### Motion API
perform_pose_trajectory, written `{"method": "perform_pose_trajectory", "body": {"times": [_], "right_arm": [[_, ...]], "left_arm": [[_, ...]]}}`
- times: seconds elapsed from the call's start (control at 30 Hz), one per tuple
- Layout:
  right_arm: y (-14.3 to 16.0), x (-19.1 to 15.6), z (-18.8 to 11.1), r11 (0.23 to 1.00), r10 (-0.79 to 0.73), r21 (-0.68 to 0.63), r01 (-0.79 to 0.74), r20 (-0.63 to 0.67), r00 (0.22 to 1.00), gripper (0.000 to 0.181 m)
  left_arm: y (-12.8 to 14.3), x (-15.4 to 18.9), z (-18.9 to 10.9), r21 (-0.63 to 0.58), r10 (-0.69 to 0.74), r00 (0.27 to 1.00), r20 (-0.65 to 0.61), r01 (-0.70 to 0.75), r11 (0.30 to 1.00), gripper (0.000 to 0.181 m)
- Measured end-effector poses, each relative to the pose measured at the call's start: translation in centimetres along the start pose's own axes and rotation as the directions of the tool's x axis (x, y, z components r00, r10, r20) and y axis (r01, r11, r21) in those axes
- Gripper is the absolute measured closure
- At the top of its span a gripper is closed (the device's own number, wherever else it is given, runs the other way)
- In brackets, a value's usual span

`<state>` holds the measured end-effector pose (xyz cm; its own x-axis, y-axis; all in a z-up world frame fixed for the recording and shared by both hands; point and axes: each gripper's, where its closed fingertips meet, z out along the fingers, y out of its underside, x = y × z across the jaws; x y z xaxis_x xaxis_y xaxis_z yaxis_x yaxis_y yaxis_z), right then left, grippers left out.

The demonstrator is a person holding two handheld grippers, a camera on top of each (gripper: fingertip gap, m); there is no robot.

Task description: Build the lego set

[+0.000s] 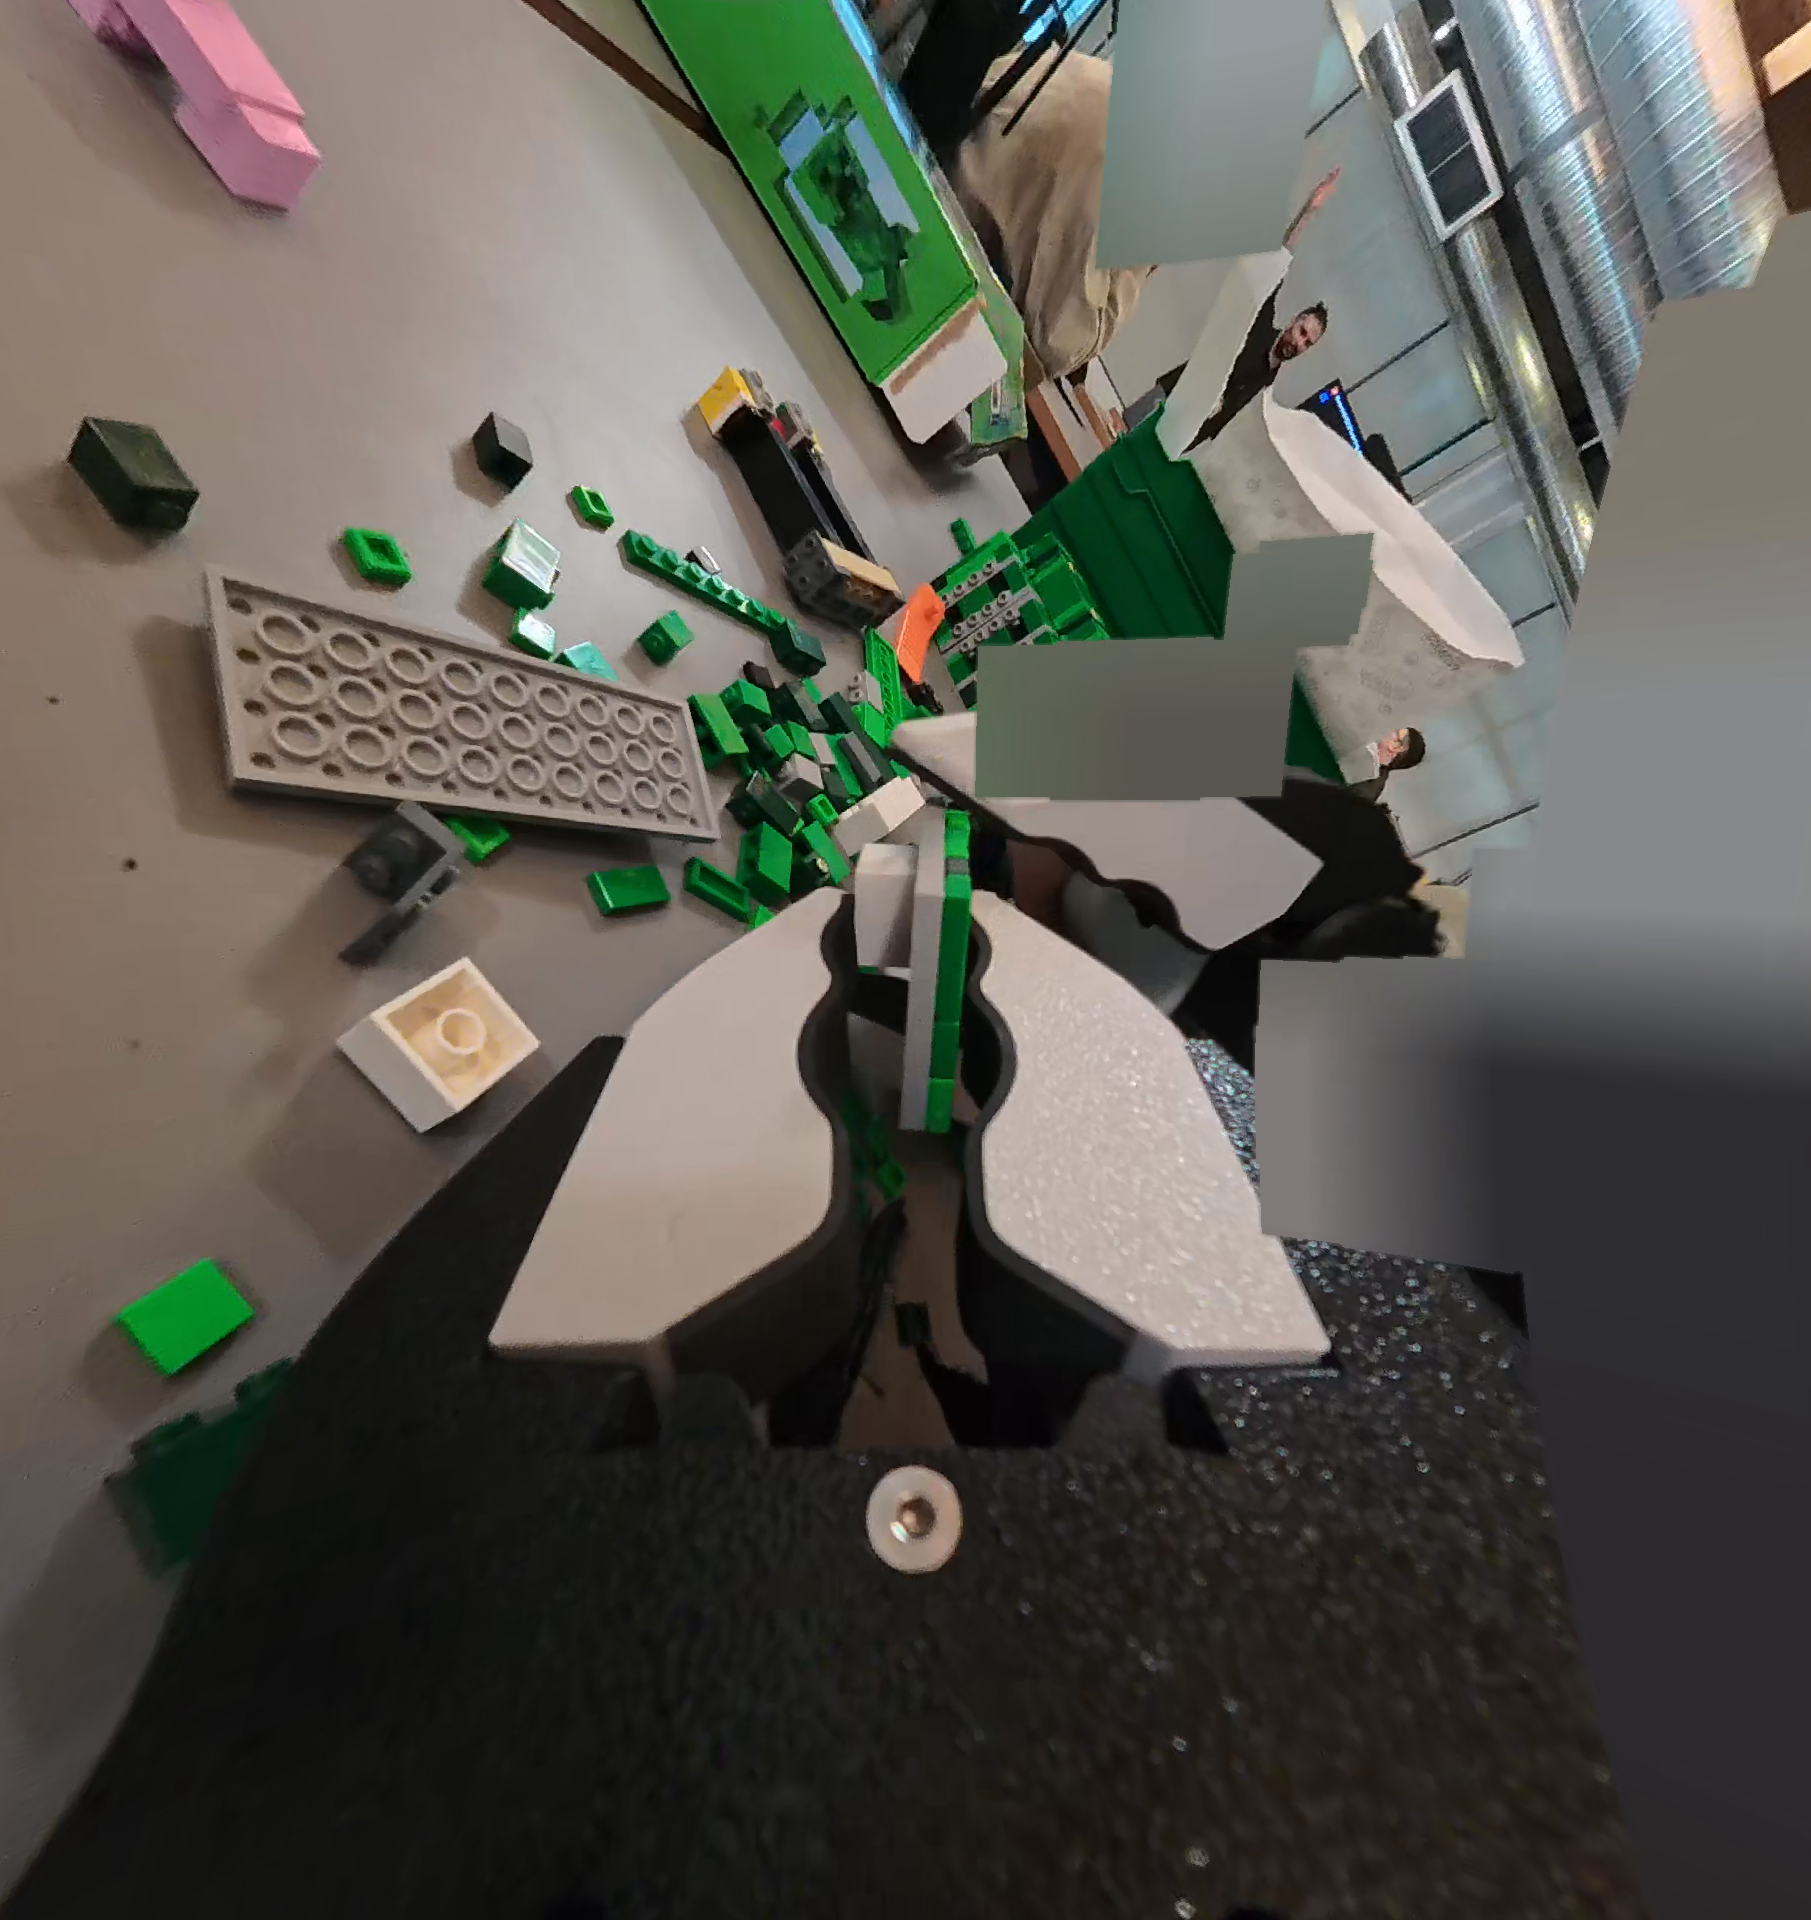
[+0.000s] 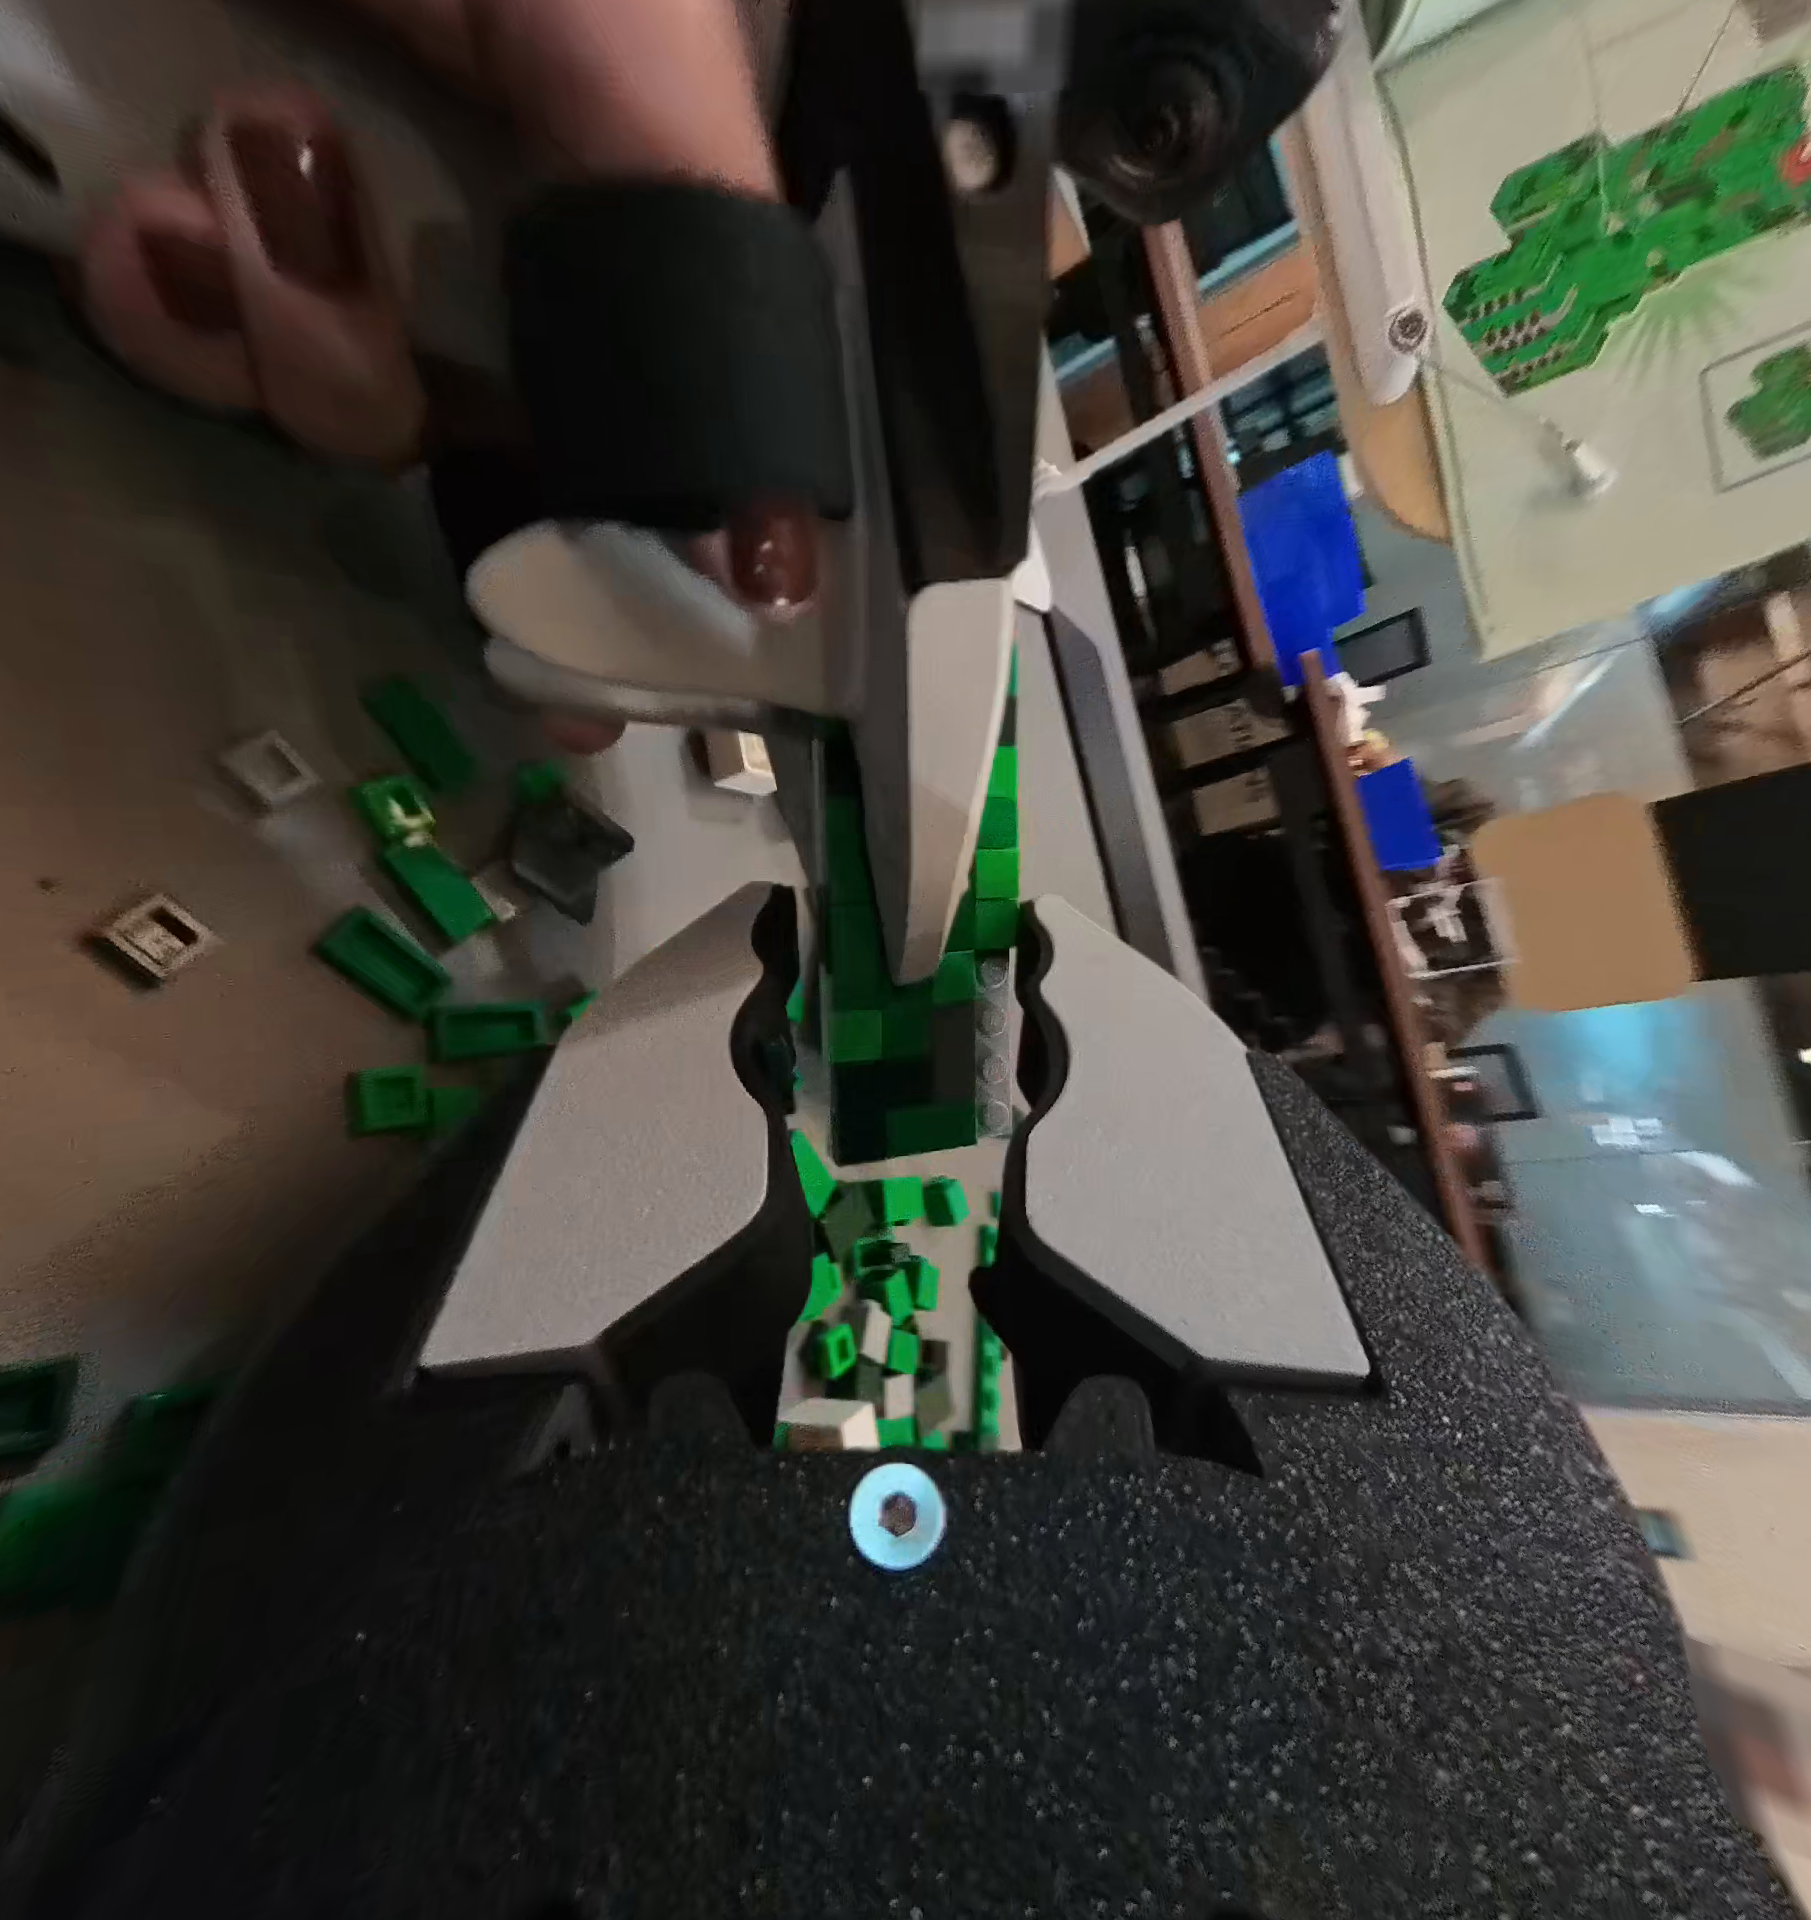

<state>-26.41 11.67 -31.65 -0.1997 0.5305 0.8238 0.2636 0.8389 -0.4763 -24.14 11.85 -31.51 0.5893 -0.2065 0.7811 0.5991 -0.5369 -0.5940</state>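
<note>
Both jaws around green-grey assembly point(image 1: 937, 977)

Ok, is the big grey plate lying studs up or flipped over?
Flipped over: the grey plate lies flat on the table, showing its ringed underside tubes, not studs.

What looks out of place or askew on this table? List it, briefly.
Mostly the mess of a build in progress. The long grey plate lies upside down, its underside tubes facing up. The white brick is also flipped, hollow side up. Small green pieces are strewn in a loose heap instead of sorted. Nothing looks broken.
</note>
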Motion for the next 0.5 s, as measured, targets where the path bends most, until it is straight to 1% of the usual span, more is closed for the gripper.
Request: {"method": "perform_pose_trajectory", "body": {"times": [0.07,0.13,0.17,0.2,0.33,0.37,0.4,0.43,0.5], "right_arm": [[0.0,-0.2,0.0,0.998,0.057,0.001,-0.058,0.036,0.998,0.141],[0.2,-0.4,0.1,0.998,0.062,-0.016,-0.061,0.053,0.997,0.137],[0.3,-0.4,0.1,0.998,0.052,-0.021,-0.051,0.048,0.998,0.139],[0.3,-0.2,0.0,0.999,0.043,-0.014,-0.043,0.034,0.998,0.146],[0.0,0.6,-0.5,0.995,0.09,0.041,-0.092,0.043,0.995,0.147],[0.2,0.7,-0.6,0.994,0.097,0.047,-0.1,0.052,0.994,0.147],[0.4,0.6,-0.7,0.994,0.093,0.055,-0.097,0.067,0.993,0.147],[0.6,0.5,-0.8,0.994,0.078,0.066,-0.084,0.084,0.993,0.147],[0.9,0.0,-1.1,0.995,0.03,0.092,-0.041,0.115,0.993,0.147]], "left_arm": [[0.1,0.1,0.1,-0.005,0.022,1.0,0.009,-0.022,1.0,0.164],[0.4,0.5,0.3,-0.021,0.058,0.998,-0.002,-0.058,0.998,0.164],[0.6,0.6,0.5,-0.035,0.077,0.997,-0.005,-0.077,0.996,0.164],[0.8,0.6,0.6,-0.048,0.095,0.995,0.003,-0.095,0.994,0.164],[0.1,1.5,0.7,0.017,0.166,0.986,-0.028,-0.165,0.986,0.162],[-0.4,1.3,0.6,0.045,0.171,0.985,-0.006,-0.17,0.984,0.143],[-0.9,1.2,0.4,0.071,0.175,0.985,0.0,-0.175,0.982,0.127],[-1.0,1.5,0.2,0.08,0.178,0.984,-0.025,-0.176,0.981,0.127],[-0.7,2.0,0.0,0.047,0.176,0.981,-0.088,-0.172,0.984,0.132]]}}
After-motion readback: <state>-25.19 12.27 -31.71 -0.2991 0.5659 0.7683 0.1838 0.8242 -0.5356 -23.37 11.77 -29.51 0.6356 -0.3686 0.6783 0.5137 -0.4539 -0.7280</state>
